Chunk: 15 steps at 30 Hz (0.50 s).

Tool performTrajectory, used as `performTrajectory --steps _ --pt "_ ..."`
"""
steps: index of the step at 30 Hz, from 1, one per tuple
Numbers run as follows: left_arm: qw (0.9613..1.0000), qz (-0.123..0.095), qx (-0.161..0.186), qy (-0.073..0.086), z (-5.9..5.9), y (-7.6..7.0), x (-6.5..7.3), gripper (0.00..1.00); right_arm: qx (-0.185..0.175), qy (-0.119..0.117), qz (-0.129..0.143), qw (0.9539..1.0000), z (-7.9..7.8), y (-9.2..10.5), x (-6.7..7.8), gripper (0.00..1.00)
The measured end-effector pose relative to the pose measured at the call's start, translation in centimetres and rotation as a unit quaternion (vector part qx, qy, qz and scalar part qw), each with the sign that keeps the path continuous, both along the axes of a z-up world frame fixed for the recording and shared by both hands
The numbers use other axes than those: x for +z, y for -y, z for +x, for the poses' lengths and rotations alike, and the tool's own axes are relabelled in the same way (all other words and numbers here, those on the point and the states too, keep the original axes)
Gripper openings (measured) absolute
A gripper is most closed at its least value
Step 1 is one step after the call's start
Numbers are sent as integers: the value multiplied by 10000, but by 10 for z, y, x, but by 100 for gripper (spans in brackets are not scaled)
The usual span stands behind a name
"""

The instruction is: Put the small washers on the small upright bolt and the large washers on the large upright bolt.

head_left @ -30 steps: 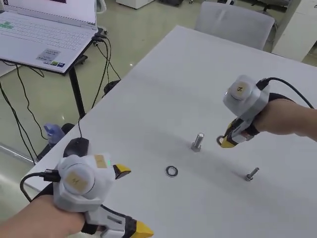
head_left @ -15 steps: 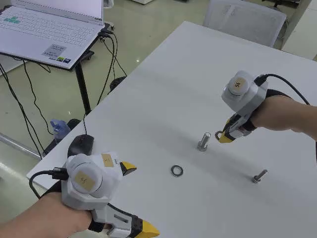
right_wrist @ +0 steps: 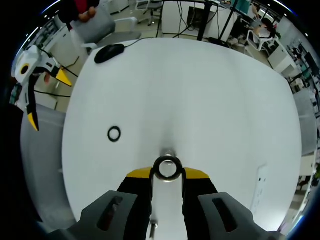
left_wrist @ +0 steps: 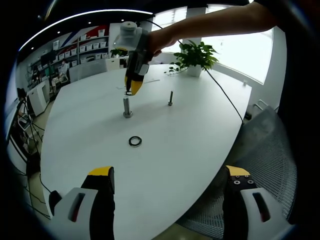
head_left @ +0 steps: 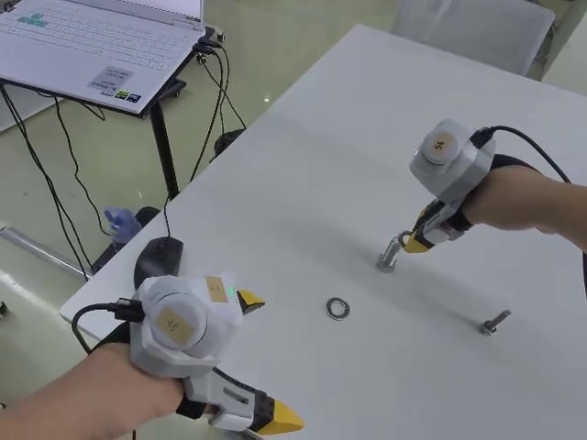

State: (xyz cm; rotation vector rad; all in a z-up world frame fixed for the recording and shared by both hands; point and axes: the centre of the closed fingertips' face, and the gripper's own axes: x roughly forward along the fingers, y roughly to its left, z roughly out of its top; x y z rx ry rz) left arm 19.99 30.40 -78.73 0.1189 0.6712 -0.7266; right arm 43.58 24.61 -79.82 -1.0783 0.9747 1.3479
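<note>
Right tool (head_left: 410,244) clamps a held washer (right_wrist: 156,169) just over the large bolt (head_left: 388,256). A loose washer (head_left: 337,308) lies near that bolt. Left tool (left_wrist: 170,172), jaws apart, hangs well away.

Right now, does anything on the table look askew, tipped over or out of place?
Nothing stands out. The large bolt and small bolt both stand upright on the table, a loose washer lies flat nearby, and the right gripper holds a second washer right at the large bolt's top.
</note>
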Motion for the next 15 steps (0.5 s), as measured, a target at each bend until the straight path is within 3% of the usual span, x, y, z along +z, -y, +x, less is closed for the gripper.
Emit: performTrajectory --steps 15 --pt "10000 -12 21 -42 3 1 -1 89 159 5 -125 9998 6 -8 -12 22"
